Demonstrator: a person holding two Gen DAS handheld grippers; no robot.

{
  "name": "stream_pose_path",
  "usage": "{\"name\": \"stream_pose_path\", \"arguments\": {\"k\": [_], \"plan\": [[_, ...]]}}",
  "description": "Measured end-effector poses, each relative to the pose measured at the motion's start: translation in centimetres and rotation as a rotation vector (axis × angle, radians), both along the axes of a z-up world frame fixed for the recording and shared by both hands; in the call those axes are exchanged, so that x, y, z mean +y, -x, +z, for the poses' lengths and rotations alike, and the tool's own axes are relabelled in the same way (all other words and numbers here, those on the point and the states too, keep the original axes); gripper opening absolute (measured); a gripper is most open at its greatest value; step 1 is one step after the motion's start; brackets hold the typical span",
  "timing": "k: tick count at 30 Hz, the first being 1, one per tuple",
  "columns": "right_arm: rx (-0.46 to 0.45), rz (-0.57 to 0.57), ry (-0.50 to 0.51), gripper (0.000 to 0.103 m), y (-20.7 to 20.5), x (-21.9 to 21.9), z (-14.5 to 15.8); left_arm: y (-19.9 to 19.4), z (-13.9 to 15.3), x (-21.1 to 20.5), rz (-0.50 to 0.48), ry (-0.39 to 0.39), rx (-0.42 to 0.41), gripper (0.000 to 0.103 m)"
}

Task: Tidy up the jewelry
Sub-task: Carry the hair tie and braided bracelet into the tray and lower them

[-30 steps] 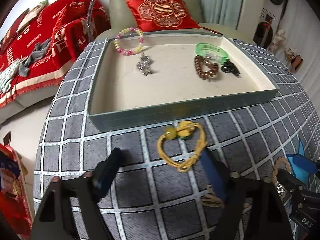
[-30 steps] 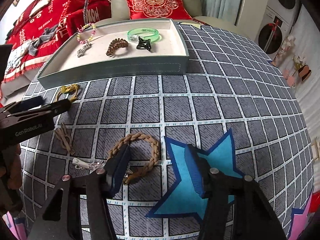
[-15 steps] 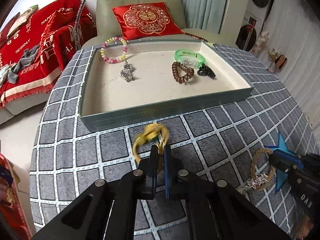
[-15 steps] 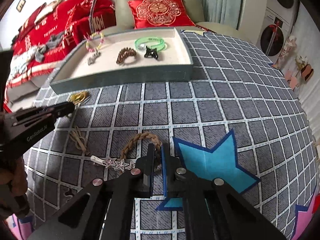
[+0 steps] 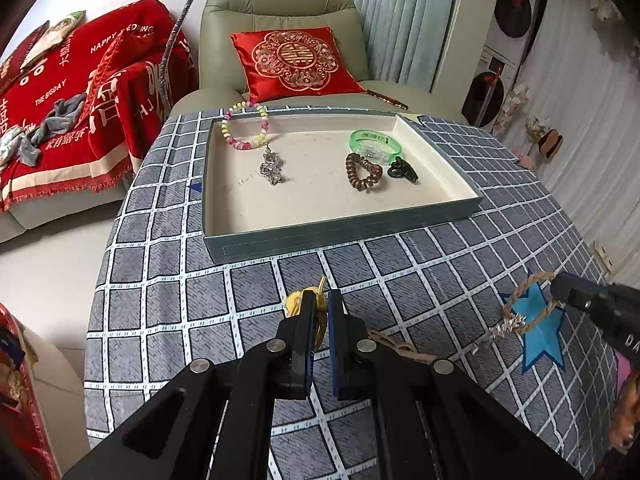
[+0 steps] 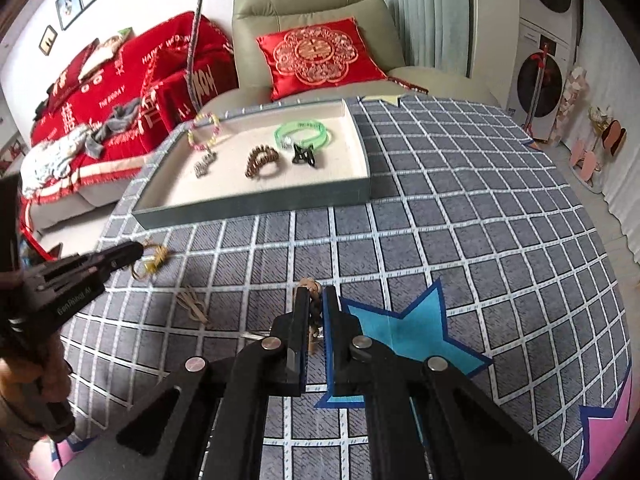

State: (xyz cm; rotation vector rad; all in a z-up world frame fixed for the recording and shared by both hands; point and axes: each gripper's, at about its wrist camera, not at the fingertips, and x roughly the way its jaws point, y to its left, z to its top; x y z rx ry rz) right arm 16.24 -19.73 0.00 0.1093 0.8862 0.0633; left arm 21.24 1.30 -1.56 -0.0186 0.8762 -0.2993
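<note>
Tray (image 5: 340,232) already holding five pieces: bead bracelet (image 5: 245,126), silver charm (image 5: 273,168), green bangle (image 5: 374,142), brown coil tie (image 5: 362,172), black clip (image 5: 402,170); tan cord (image 6: 192,304) lying loose on cloth; left gripper (image 5: 320,300) clamping yellow cord bracelet (image 5: 298,302); right gripper (image 6: 316,296) pinching braided bracelet (image 6: 314,300); a second ago both claws standing wide over pieces flat on cloth; now both closed, lifting toward tray.

One tray (image 5: 340,232), five pieces in it, three pieces on the cloth, two claws
</note>
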Motion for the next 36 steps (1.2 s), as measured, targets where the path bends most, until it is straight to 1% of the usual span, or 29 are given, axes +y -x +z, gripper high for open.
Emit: {"name": "stream_pose_path", "arguments": {"k": [9, 20, 29, 36], "plan": [[-0.060, 0.010, -0.034, 0.007, 0.9, 0.2, 2.9, 0.8, 1.0, 0.4, -0.003, 0.021, -0.023, 0.020], [-0.102, 0.042, -0.049, 0.007, 0.0, 1.1, 5.0, 1.0, 2.6, 0.9, -0.007, 0.044, -0.053, 0.020], [-0.107, 0.050, -0.090, 0.007, -2.9, 1.0, 6.1, -0.8, 4.1, 1.0, -0.005, 0.053, -0.073, 0.020], [-0.099, 0.051, -0.124, 0.007, -7.3, 0.6, 7.1, -4.1, 5.5, 0.9, -0.004, 0.051, -0.088, 0.020]]}}
